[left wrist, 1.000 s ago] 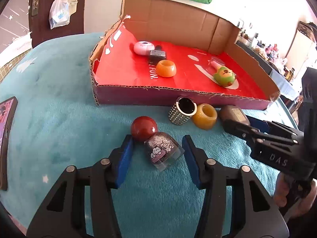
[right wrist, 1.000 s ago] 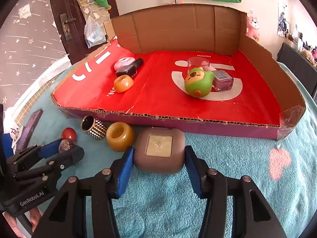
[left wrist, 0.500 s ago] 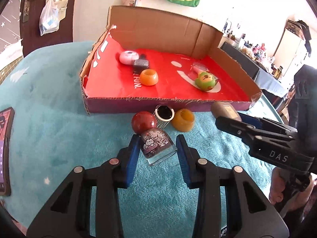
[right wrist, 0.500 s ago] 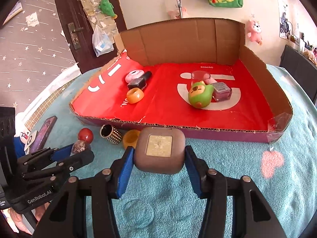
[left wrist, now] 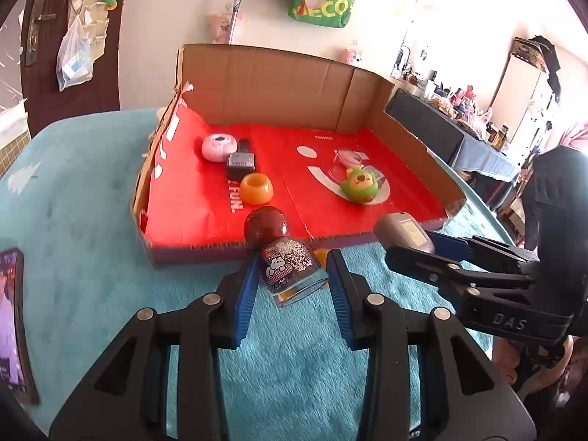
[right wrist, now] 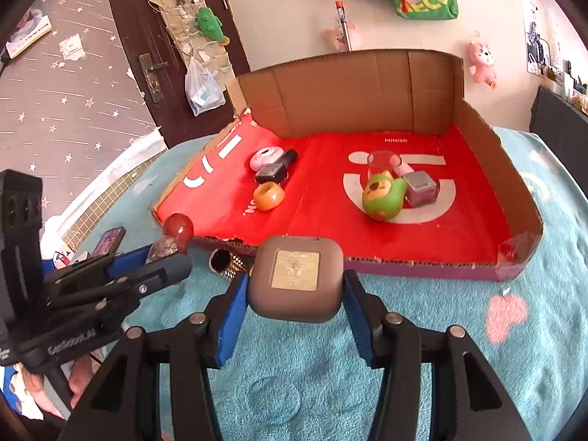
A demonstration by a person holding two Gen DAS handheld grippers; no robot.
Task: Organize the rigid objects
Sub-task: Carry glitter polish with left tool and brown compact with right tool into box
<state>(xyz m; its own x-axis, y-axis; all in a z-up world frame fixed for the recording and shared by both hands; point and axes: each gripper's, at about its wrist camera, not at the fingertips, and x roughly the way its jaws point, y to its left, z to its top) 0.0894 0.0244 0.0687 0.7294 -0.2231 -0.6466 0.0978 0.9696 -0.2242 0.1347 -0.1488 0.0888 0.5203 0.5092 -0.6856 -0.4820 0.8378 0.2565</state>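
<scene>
Both grippers have lifted their loads toward the cardboard tray (right wrist: 514, 169).
Left gripper (left wrist: 290, 275) pinches one red-capped glitter bottle (left wrist: 290, 264); right gripper (right wrist: 296, 283) clamps one brown case (right wrist: 296, 275); six items inside.

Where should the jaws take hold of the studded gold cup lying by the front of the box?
Grip the studded gold cup across its round outer wall, coming from above. It lies on its side on the blanket, open mouth up and toward the camera, close to the box's front wall, which blocks a low approach from behind.
</scene>
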